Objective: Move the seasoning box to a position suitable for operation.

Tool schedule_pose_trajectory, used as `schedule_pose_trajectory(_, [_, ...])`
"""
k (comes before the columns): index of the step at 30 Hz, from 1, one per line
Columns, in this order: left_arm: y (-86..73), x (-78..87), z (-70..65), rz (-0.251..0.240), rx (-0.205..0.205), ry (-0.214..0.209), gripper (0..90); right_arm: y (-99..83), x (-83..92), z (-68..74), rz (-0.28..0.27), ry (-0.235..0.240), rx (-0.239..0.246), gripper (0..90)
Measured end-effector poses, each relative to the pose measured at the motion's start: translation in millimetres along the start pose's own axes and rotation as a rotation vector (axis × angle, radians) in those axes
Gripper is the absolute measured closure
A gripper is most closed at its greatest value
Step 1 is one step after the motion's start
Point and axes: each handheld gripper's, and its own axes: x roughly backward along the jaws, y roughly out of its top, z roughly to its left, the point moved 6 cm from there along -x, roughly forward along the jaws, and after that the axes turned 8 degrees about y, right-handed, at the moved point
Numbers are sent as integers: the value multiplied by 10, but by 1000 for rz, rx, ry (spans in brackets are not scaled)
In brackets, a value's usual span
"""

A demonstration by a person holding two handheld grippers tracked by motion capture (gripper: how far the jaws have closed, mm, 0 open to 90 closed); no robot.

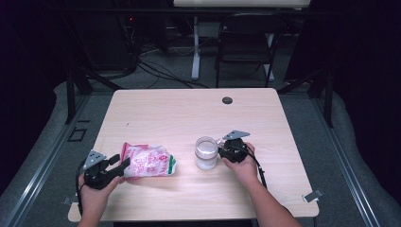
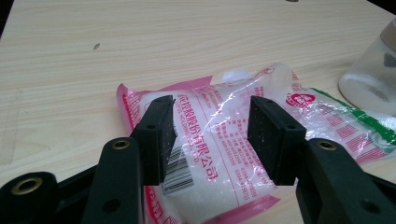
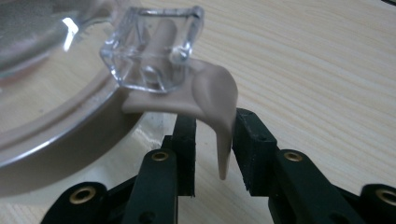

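Left claw (image 2: 210, 140) spread over the pink-printed plastic bag of white granules (image 2: 224, 154); right claw (image 3: 212, 154) brackets, without pinching, the clear jar's beige latch tab (image 3: 219, 107). Next, likely: grip both.

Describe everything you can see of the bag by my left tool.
The bag is a clear plastic pouch printed in pink and red with a green edge, a barcode and Chinese lettering, filled with white granules. It lies flat and crinkled on the wooden table, left of the jar and apart from it. The left tool straddles its near end, pads open, not yet pressing it.
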Motion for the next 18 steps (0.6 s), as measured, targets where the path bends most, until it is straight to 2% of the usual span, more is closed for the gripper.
schedule_pose_trajectory(6, [-18, 57, 38, -8, 9, 12, 518, 18, -45, -11, 2, 5, -8, 746])
schedule_pose_trajectory(11, [-11, 56, 26, -12, 8, 9, 518, 17, -27, -24, 3, 2, -15, 809])
schedule_pose_trajectory(14, [-1, 42, -1, -11, -6, 3, 518, 9, -5, -22, 1, 9, -17, 809])
schedule_pose_trajectory(18, [29, 6, -59, -16, -23, -7, 518, -11, 26, 21, 14, -1, 12, 810])
